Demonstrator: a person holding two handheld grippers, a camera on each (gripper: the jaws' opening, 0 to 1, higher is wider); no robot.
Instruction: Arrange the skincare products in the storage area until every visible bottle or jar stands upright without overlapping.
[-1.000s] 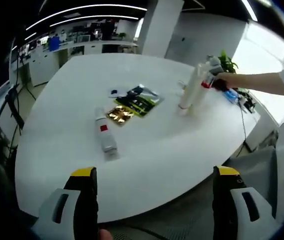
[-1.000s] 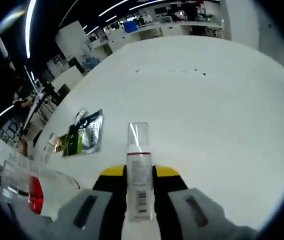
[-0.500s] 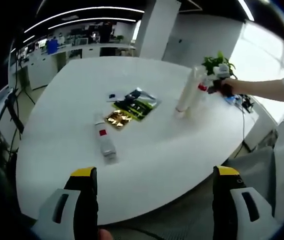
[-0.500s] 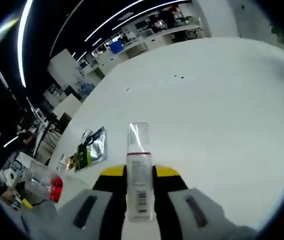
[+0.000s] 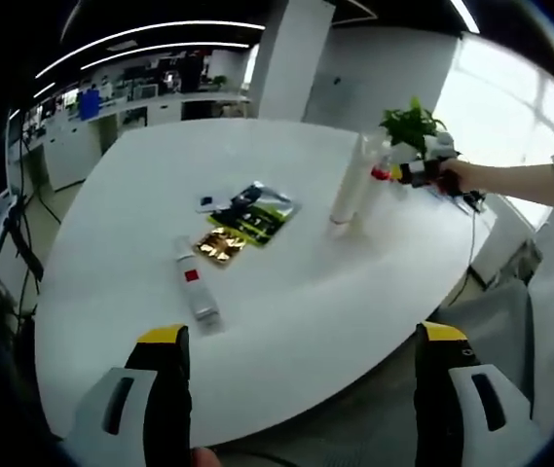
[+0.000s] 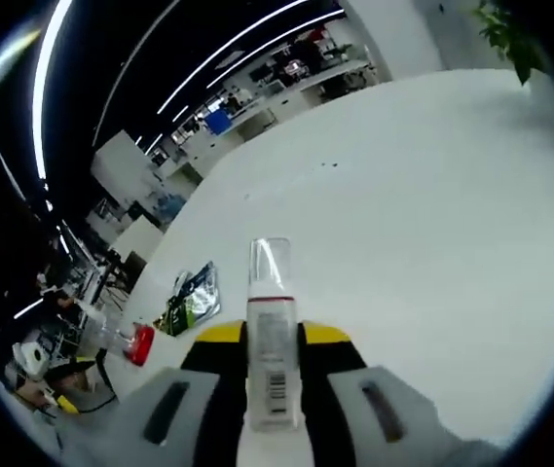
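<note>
A white bottle with a red label (image 5: 191,287) lies on its side on the white table (image 5: 286,302), ahead of my left gripper (image 5: 303,334), which hangs open before the near table edge. A tall pale tube (image 5: 347,190) stands upright further back. Just right of it a person's hand holds my right gripper (image 5: 415,170). In the right gripper view that gripper (image 6: 272,336) is shut on a white bottle with a clear cap (image 6: 270,321), held above the table (image 6: 423,214). The tube with its red part (image 6: 129,341) shows low at the left.
Green, silver and gold sachets (image 5: 247,209) lie flat near the table's middle and appear again as the sachets (image 6: 191,297) in the right gripper view. A potted plant (image 5: 408,125) stands at the far right edge. Desks and office furniture fill the background beyond the table.
My right gripper has carried the clear-capped bottle away from the tall tube, toward the plant side. The left gripper's view has drawn back slightly; its jaws stay open.
</note>
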